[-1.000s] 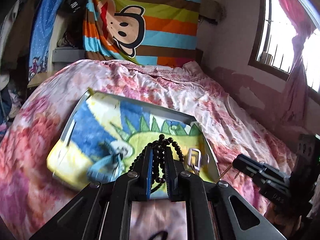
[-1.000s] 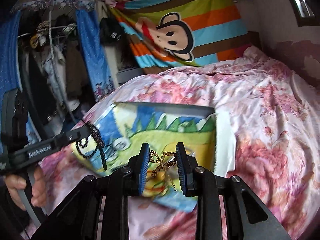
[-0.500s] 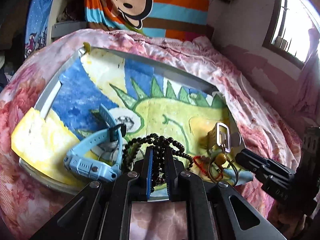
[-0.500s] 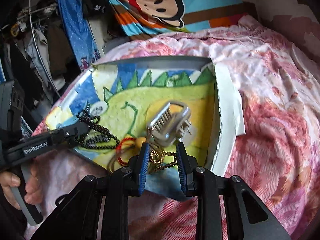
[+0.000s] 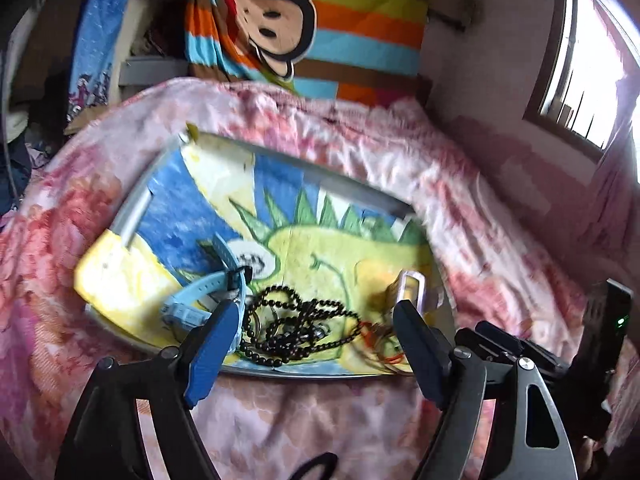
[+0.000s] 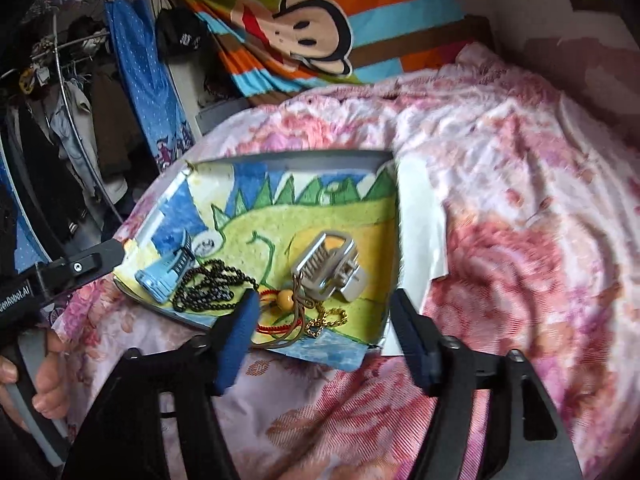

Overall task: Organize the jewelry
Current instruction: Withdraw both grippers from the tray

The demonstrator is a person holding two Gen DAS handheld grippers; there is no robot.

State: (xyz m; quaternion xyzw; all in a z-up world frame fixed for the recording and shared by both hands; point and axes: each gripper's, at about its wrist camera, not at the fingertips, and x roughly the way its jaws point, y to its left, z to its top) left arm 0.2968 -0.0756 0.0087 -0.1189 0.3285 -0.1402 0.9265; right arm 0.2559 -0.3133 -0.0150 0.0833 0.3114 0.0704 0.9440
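Pink floral bedspread (image 6: 520, 200) carries my tray; both grippers, left (image 5: 316, 334) and right (image 6: 324, 320), have just opened, empty, black bead necklace (image 5: 292, 332) and gold chain (image 6: 326, 318) dropped.

Daylight pours in from the window (image 5: 592, 68) at two o'clock in the left view — blown out white, no detail in the panes. The bedspread (image 6: 520, 208) smears with motion blur in both views, worst toward three o'clock. Fisheye bends every edge; corners go black. The clothes rack (image 6: 60, 100) at nine o'clock sits dim — the tray (image 6: 304, 158) stays evenly lit, soft shadows only.
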